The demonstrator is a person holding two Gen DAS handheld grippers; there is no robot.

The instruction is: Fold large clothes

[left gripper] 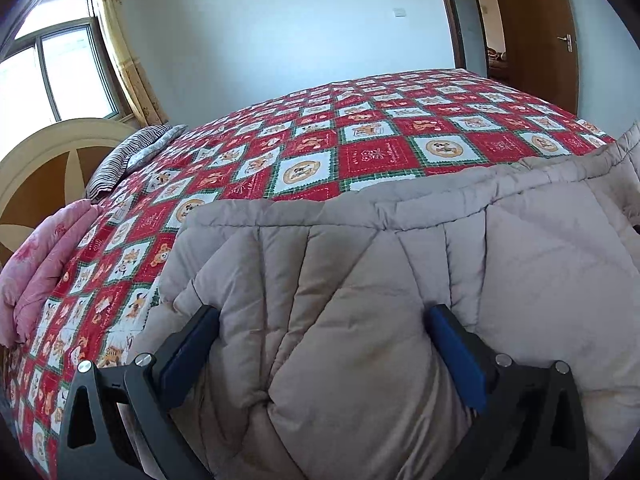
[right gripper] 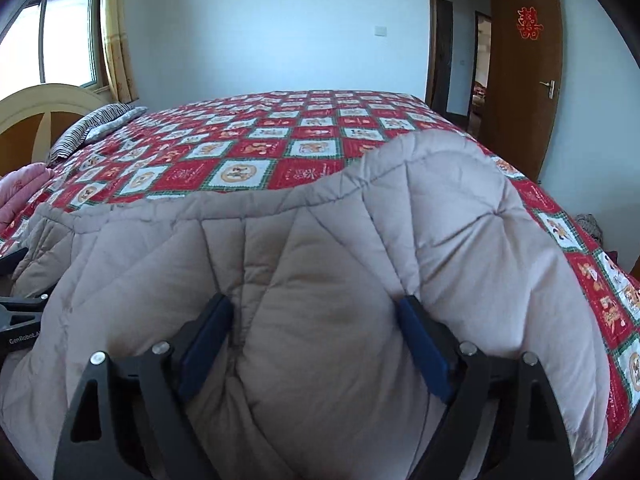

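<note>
Bulging between both wide tools [left gripper: 324, 320] [right gripper: 314, 308], beige padded garment [left gripper: 360, 280] [right gripper: 320, 260]

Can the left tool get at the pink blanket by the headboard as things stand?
Probably not directly: the left tool stands open astride a bulge of the beige quilt, and the pink blanket lies off to its side across the red bedspread.

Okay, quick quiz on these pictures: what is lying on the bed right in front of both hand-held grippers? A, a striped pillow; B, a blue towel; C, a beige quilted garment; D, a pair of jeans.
C: the beige quilted garment lies spread over the red patterned bedspread, bulging between the wide-set fingers of the right hand-held gripper and the left hand-held gripper.
</note>
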